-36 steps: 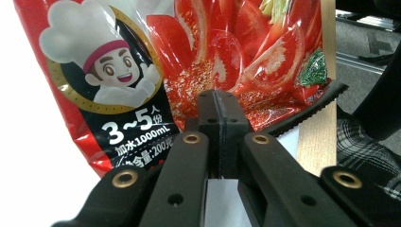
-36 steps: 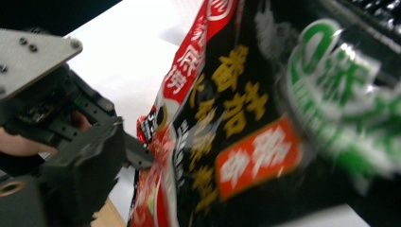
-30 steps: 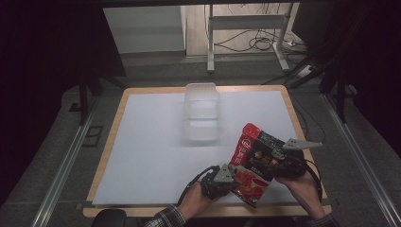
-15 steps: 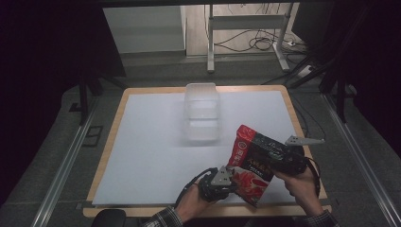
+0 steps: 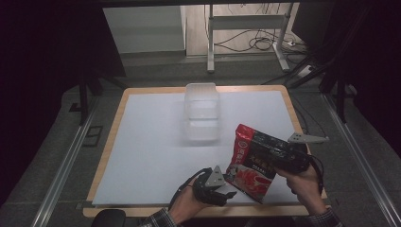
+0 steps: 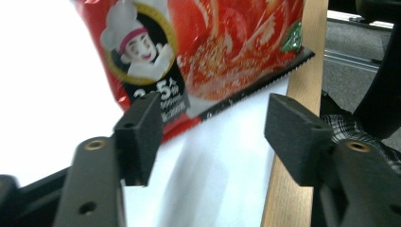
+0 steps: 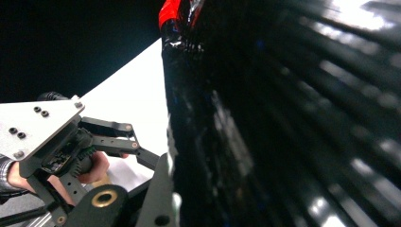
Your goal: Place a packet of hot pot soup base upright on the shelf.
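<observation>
High view: a glossy red and black packet (image 5: 251,158), flat and crinkled with a saw-toothed edge, stands tilted above the near right part of the white desk (image 5: 142,142), which has a pale wooden rim. The right hand-held gripper (image 5: 288,158) is clamped on the packet's right side. The left hand-held gripper (image 5: 218,189) sits just left of the packet's near corner, its jaws apart and off the packet; they have just been opening. A clear, boxy plastic tub (image 5: 202,111) stands farther off, mid-desk.

Left gripper view: two matte black, blocky pads (image 6: 139,137) stand wide apart with bare desk between them. The packet (image 6: 203,52), printed with a cartoon chef and tomatoes, hangs just beyond, its serrated hem free.

Right gripper view: shiny black film of the packet (image 7: 283,118) lies pressed close against the jaw; the left hand-held gripper (image 7: 118,144) shows at left.
</observation>
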Action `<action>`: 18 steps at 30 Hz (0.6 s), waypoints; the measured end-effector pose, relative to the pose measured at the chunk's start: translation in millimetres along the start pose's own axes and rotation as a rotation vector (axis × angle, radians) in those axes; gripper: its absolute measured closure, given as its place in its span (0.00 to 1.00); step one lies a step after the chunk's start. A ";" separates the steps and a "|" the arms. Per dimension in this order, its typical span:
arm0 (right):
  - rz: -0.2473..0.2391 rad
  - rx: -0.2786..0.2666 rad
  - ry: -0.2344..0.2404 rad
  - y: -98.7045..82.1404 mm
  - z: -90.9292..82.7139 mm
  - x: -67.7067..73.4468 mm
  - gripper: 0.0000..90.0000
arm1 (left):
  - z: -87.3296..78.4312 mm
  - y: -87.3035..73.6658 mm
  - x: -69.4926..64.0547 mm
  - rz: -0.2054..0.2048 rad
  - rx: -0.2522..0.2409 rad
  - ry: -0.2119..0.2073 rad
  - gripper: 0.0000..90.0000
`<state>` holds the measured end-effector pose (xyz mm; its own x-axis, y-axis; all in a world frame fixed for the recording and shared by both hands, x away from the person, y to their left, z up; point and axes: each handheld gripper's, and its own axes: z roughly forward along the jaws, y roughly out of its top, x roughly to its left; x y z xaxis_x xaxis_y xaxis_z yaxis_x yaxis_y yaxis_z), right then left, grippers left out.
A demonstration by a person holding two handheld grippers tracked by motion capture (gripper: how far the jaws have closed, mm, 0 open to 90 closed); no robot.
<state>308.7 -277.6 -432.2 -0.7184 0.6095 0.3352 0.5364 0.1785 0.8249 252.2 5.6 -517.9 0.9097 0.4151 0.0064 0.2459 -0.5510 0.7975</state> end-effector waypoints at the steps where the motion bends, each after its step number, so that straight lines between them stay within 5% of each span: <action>1: 0.003 -0.008 -0.003 1.7 -2.1 -0.7 0.86 | -2.1 -1.2 0.1 -0.007 -0.004 0.006 0.33; 12: 0.022 -0.045 -0.029 21.2 -9.2 -7.7 0.85 | -23.3 -13.3 3.1 -0.080 -0.015 0.045 0.14; 18: 0.015 -0.069 -0.057 37.3 -10.6 -12.4 0.85 | -33.8 -18.2 2.7 -0.084 -0.016 0.062 0.08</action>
<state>332.9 -286.7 -400.8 -0.6832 0.6550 0.3228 0.5138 0.1170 0.8499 238.9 41.2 -512.0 0.8635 0.5038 -0.0244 0.3149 -0.5006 0.8064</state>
